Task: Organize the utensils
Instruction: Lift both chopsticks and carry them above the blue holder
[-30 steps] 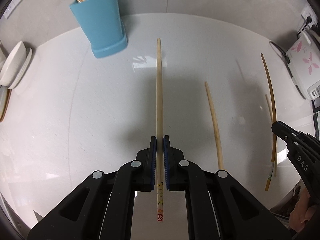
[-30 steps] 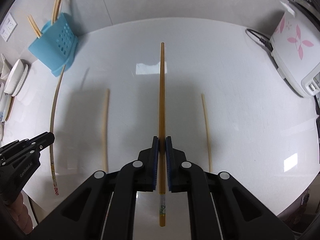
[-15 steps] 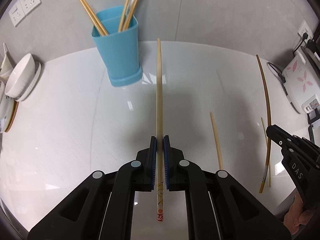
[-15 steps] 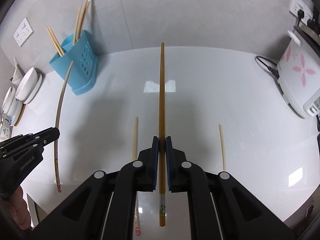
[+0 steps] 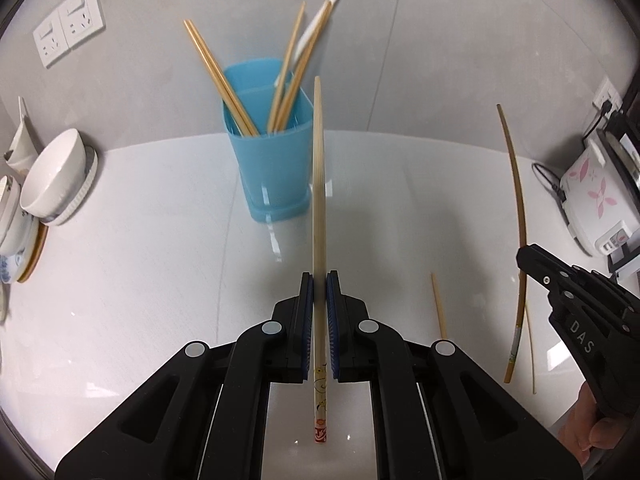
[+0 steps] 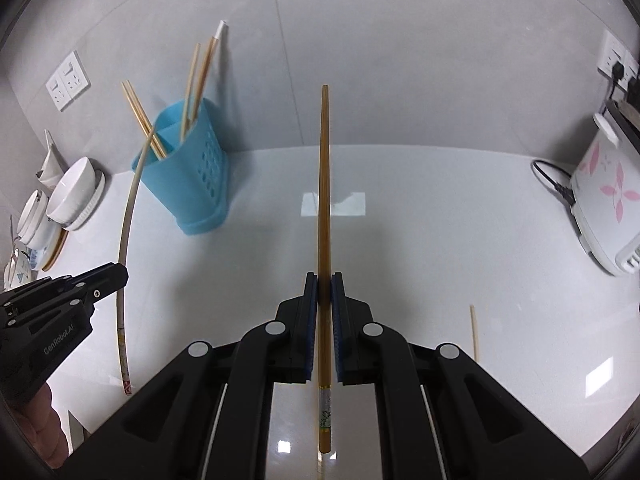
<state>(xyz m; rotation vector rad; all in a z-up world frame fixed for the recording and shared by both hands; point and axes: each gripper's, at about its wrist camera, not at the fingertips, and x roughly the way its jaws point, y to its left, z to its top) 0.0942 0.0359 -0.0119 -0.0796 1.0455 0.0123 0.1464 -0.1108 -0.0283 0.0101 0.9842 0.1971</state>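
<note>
Over the white countertop (image 5: 120, 300), you hold one chopstick in each gripper. Your left gripper (image 5: 319, 280) has its jaws closed tight on a pale chopstick (image 5: 318, 184), which runs straight out between the blue pads (image 5: 306, 320); its printed end sticks back toward the camera. Its tip overlaps the right side of the blue holder (image 5: 272, 160) in the left wrist view. Your right gripper (image 6: 324, 282) is clamped just as tightly on a darker amber chopstick (image 6: 324, 184), pointing ahead toward the grey wall, with the holder off to its left.

That blue holder stands upright at the back of the counter, against the wall, with several chopsticks (image 5: 218, 80) already leaning in its compartments. Two loose chopsticks lie on the counter: one (image 5: 438, 306) between your grippers, another (image 6: 475, 332) to the right of your right gripper.

Stacked white bowls (image 5: 54, 176) sit at the far left, and a white rice cooker (image 6: 604, 200) with pink flowers sits at the far right.
</note>
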